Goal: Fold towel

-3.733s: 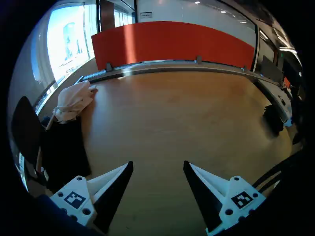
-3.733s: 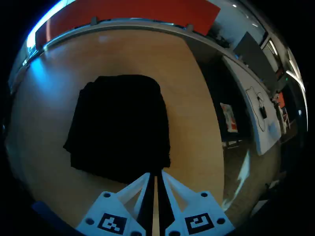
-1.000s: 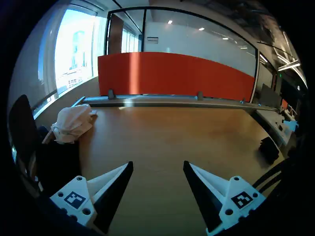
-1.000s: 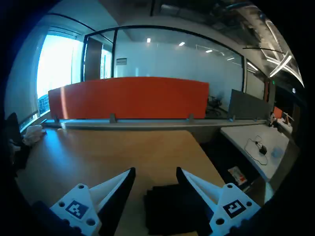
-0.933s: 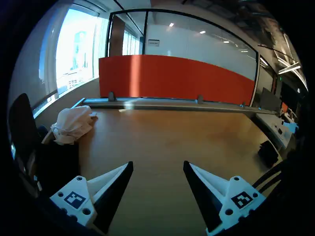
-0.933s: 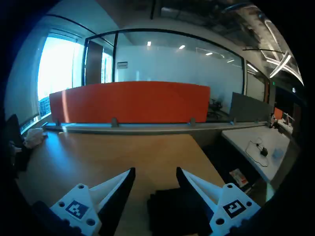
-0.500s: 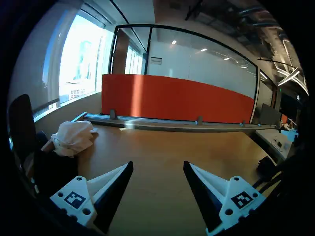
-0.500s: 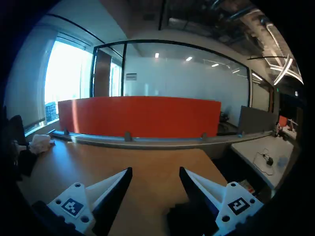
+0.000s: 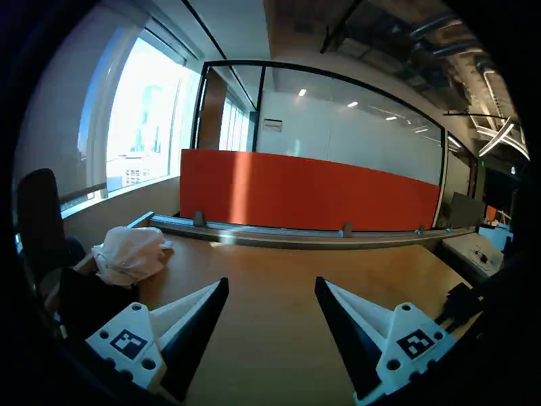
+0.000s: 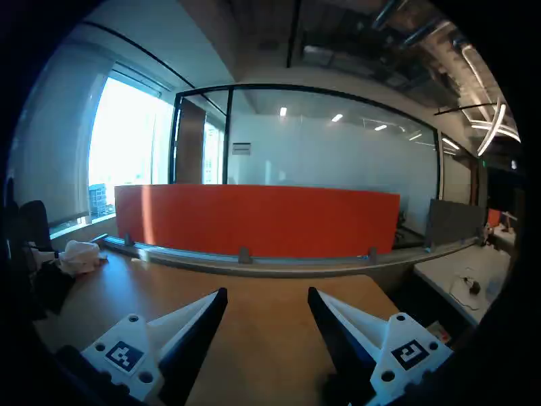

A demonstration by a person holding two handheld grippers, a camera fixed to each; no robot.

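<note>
Left tongs (image 9: pixel 270 281) wide; right tongs (image 10: pixel 267 291) wide (both over wooden table (image 9: pixel 284 271)); dark towel (image 9: pixel 463 301) at right edge, white cloth (image 9: pixel 132 254) left.

Bright daylight comes in through the big window (image 9: pixel 142 135) at the upper left of both views, and it is so white there that it glares. The wooden table (image 9: pixel 270 338) shines a little, and the lower corners are dark. Straight lines bend near the edges, but things look sharp.
</note>
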